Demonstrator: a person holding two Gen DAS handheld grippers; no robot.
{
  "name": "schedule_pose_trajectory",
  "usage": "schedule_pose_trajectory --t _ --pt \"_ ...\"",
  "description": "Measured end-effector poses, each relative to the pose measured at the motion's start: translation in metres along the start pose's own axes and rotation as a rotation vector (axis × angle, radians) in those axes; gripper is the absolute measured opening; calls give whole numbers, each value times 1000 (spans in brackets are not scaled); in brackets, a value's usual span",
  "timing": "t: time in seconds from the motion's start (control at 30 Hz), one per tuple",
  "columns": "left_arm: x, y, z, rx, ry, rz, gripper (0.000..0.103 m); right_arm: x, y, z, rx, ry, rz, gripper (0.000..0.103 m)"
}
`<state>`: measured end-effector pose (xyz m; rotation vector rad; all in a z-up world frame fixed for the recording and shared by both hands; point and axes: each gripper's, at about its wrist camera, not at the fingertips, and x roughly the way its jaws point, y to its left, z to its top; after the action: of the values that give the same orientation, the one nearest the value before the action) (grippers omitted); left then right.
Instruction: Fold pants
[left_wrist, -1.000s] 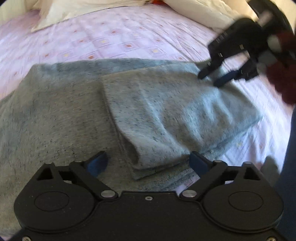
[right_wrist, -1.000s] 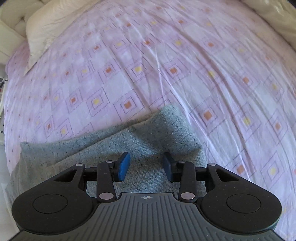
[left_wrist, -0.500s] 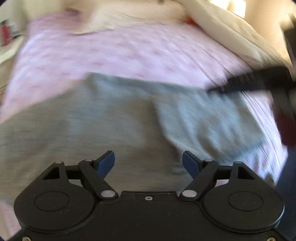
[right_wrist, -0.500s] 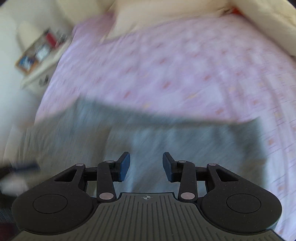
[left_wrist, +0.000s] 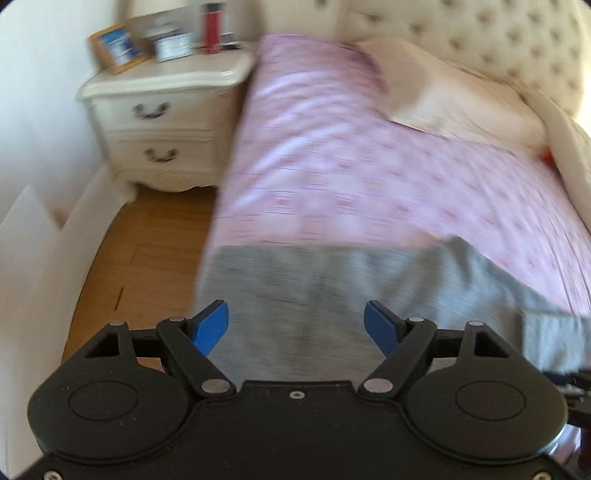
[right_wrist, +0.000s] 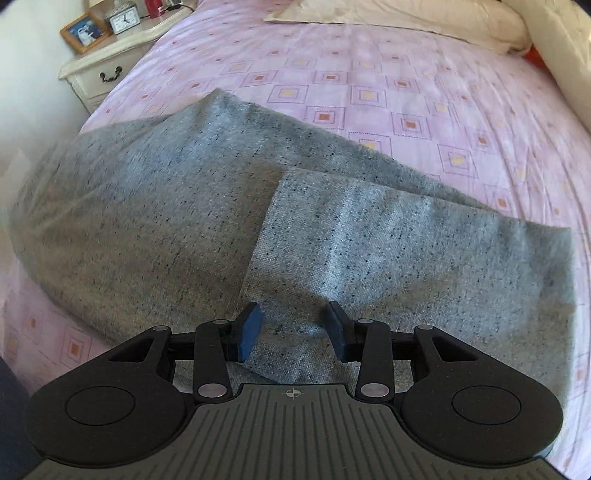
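Observation:
Grey speckled pants (right_wrist: 147, 206) lie across the pink patterned bed sheet (right_wrist: 369, 74), with one end folded back as a top layer (right_wrist: 406, 251). My right gripper (right_wrist: 293, 310) hovers over the near edge of that folded layer. Its blue pads stand partly apart and only cloth shows below the gap. In the blurred left wrist view the pants (left_wrist: 332, 280) reach the bed's left edge. My left gripper (left_wrist: 295, 310) is wide open above that end, with nothing between its fingers.
A cream nightstand (left_wrist: 159, 110) with a framed photo, a clock and a red bottle stands left of the bed, over a wooden floor (left_wrist: 147, 251). A cream pillow (left_wrist: 454, 96) and a tufted headboard (left_wrist: 498, 40) lie at the far end.
My left gripper has swung left and up from the folded layer to the pants' end at the bed's edge, its jaws a little narrower. My right gripper has moved from the far corner to the folded layer.

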<state>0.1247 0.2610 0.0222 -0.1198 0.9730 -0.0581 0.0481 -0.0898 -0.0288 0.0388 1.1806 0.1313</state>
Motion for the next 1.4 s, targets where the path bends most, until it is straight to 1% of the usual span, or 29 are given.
schedule_pose_trajectory --t 0.1,0.17,0.23,0.27,0.4,0.57,0.63,0.67,0.7,0.73,0.8,0.83,0.87,0.9,1.0,1.1,1.13,1.17,1.2,1.23,1.27,1.3,1.33,1.37,1.4 --pt "7 37 3 -79 23 -20 81 1 5 -3 -14 -2 -11 39" --pt "14 55 3 -108 44 -40 81 3 9 -4 -22 -3 -17 39" --pt "28 69 -3 -133 91 -66 81 3 8 -3 -20 -1 -17 39" --pt "35 72 -7 -142 117 -92 81 3 8 -3 -18 -1 -17 39" --pt "61 90 -28 -207 256 -254 81 5 9 -2 -22 -1 -20 39" --pt "87 101 -52 -300 373 -406 81 5 8 -2 -33 -1 -18 39" --pt "96 100 -60 -312 422 -440 81 6 9 -2 -36 -1 -20 39" --pt "97 100 -63 -311 424 -450 88 7 9 -2 -40 -2 -22 40" --pt "96 99 -61 -313 407 -476 90 6 10 -2 -44 -3 -23 40" --pt "95 98 -58 -318 389 -480 89 7 10 -2 -47 -4 -24 40" --pt "99 96 -52 -347 346 -451 89 7 11 -2 -49 -4 -24 40" --pt "102 95 -49 -374 329 -448 90 7 10 -2 -50 -4 -23 40" --pt "105 95 -45 -404 313 -451 93 7 10 -2 -49 -4 -21 40" --pt "108 93 -41 -425 296 -450 93 7 10 -2 -49 -4 -20 40" --pt "116 87 -32 -444 267 -440 97 8 9 -1 -48 -6 -17 40" --pt "121 76 -25 -447 243 -392 97 8 9 -2 -50 -7 -17 40" --pt "122 76 -25 -443 232 -371 89 8 9 -2 -51 -8 -17 40" --pt "121 72 -24 -438 224 -338 69 8 9 -2 -52 -10 -17 40" --pt "118 70 -22 -427 206 -284 60 8 9 -2 -53 -11 -16 40" --pt "115 68 -21 -407 196 -274 42 7 9 -2 -52 -11 -16 40" --pt "113 67 -21 -401 196 -296 38 7 9 -1 -48 -12 -14 38" --pt "108 64 -20 -399 178 -289 36 6 9 0 -42 -15 -15 38" --pt "104 60 -17 -376 169 -275 35 2 7 0 -23 -34 -20 35" --pt "97 54 -15 -342 152 -259 34 -2 7 0 -6 -63 -28 29" --pt "90 47 -11 -315 136 -243 34 -7 8 -1 2 -91 -35 27"
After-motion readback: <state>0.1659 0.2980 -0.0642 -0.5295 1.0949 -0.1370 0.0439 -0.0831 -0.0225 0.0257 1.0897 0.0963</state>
